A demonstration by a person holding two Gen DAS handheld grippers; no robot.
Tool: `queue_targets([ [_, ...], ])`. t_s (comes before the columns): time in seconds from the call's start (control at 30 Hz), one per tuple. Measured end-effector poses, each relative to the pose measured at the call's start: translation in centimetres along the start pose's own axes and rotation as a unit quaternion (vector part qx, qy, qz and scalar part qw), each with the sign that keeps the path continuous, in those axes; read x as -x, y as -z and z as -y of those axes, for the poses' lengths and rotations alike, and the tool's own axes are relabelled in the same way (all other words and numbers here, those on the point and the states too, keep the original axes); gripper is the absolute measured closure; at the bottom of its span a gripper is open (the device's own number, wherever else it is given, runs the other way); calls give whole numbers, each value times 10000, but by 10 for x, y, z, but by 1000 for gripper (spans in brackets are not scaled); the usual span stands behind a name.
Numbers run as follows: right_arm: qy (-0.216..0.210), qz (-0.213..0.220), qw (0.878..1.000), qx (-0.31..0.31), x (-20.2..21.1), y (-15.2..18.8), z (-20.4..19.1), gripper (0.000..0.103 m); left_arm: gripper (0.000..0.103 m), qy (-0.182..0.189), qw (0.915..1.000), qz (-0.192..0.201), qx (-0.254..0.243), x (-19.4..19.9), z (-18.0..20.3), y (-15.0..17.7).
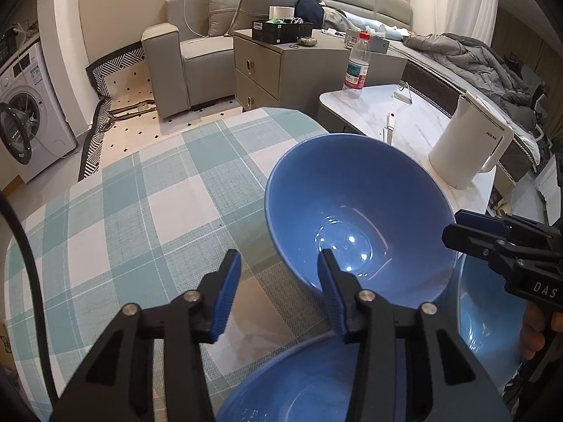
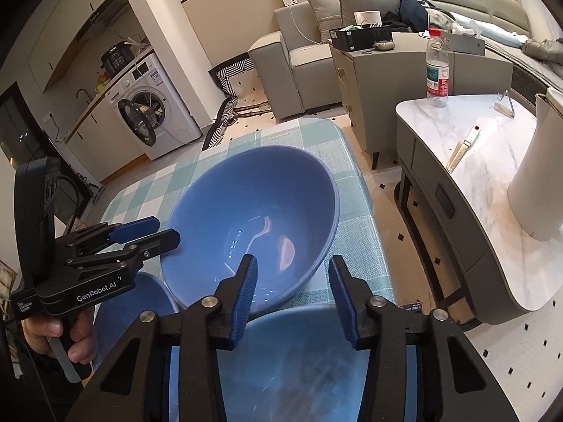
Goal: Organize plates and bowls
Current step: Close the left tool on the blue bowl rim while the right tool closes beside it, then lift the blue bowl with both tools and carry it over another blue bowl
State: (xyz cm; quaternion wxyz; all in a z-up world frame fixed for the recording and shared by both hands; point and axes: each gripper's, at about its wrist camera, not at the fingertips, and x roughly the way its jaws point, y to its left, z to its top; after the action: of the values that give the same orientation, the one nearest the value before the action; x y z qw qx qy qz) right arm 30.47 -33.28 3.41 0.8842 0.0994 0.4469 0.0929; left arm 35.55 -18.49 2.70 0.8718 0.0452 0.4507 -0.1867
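Blue bowl [image 1: 355, 211]: near the right edge of the checked tablecloth [image 1: 140, 211], tilted.
Left gripper [image 1: 278, 288]: jaws apart, straddling the bowl's near rim, unclamped.
Right gripper [image 2: 292, 292]: likewise astride the rim, unclamped.
Blue plates [image 2: 292, 369]: beneath both grippers.

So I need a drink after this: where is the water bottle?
The water bottle stands on the white marble side table, at its far end, beyond the white kettle, right of the checked table.
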Motion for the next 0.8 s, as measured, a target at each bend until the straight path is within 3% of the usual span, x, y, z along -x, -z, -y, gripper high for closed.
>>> queue_targets([
  [0.43,-48,-158,9999,-51,-8,-5,4,64,71,52,9998,-183,40,-11,1,-5],
  [0.5,-55,-173,9998,-51,-8,-6,4,66,77,78,9998,-197,34,-13,2,-5],
  [0.67,-19,-240,9997,-61,-10,-6,2,73,82,74,9997,-242,-48,-17,7,-4],
  [0.8,55,-251,9997,7,-10,-5,-1,74,82,55,9997,-234,-46,-17,8,-3],
])
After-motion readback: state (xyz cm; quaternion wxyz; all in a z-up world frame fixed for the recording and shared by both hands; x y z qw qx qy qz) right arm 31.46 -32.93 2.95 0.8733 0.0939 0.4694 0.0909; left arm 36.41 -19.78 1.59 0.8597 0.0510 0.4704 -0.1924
